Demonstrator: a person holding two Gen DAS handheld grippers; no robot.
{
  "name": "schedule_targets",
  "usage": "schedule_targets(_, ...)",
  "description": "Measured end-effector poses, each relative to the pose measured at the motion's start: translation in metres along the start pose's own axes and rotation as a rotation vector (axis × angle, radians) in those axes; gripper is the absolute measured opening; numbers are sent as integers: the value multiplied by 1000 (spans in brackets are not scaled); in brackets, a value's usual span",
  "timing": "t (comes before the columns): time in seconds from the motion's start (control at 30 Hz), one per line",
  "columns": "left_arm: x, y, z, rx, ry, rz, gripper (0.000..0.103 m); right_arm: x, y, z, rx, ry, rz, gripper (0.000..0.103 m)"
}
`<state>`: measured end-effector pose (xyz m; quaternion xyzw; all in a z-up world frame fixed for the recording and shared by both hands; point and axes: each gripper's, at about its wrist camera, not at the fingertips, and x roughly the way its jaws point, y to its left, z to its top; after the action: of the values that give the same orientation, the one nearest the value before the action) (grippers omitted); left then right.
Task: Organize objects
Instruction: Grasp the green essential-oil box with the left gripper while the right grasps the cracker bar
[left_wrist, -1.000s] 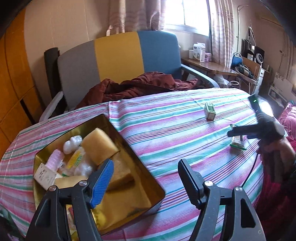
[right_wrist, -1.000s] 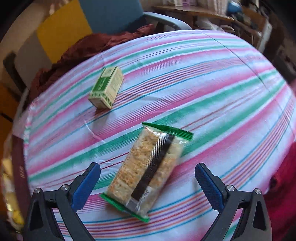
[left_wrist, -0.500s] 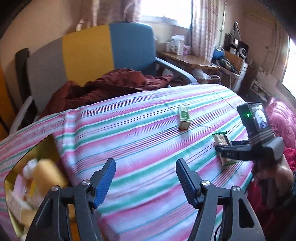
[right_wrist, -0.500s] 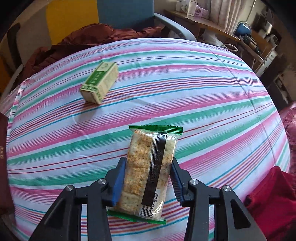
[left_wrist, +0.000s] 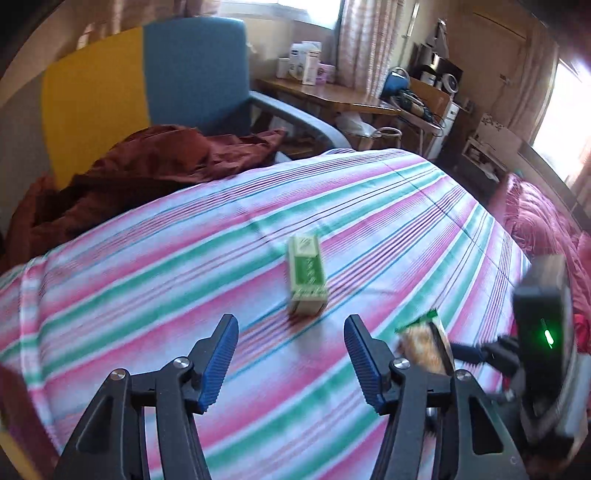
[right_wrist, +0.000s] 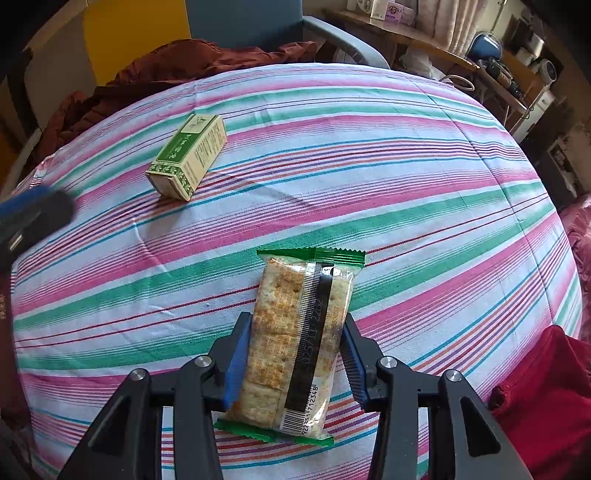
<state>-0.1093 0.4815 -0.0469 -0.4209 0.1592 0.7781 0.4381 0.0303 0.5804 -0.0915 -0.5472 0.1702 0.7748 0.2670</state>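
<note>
A cracker packet (right_wrist: 295, 339) with green ends sits between the pads of my right gripper (right_wrist: 293, 360), which is shut on it just above the striped tablecloth (right_wrist: 406, 184). The same cracker packet (left_wrist: 424, 343) shows at the right of the left wrist view, beside the right gripper's body (left_wrist: 543, 332). A small green and cream box (left_wrist: 306, 280) lies on the cloth just beyond my left gripper (left_wrist: 291, 354), whose jaws are closing with nothing between them. In the right wrist view the small box (right_wrist: 188, 157) lies far left, with a blurred left fingertip (right_wrist: 33, 210) at the edge.
A chair (left_wrist: 155, 85) with yellow and blue panels stands behind the table, a dark red cloth (left_wrist: 147, 173) heaped on its seat. A cluttered wooden desk (left_wrist: 332, 99) and shelves stand at the back right. Red fabric (right_wrist: 546, 387) lies by the table's near right edge.
My left gripper swung right, away from the gold tray of items, to face the green box, its jaws narrowing. My right gripper shut on the cracker packet and lifted it slightly.
</note>
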Motion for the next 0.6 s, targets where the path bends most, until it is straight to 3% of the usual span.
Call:
schedule_targets(0.3, 64, -15, 31, 46, 59, 19, 54, -1, -5, -4, 1, 7, 16, 50)
schedule_targets(0.37, 86, -13, 35, 41, 99, 38, 46, -2, -6, -4, 1, 8, 19, 51)
schedule_targets(0.4, 96, -10, 36, 30, 132, 33, 30, -2, -6, -5, -3, 7, 19, 51)
schedule_targets(0.53, 86, -2, 27, 3, 123, -3, 31, -4, -9, -7, -20, 2, 25, 46)
schedule_targets(0.6, 72, 3, 14, -1, 122, 25, 31, -6, -10, -8, -24, -1, 28, 45)
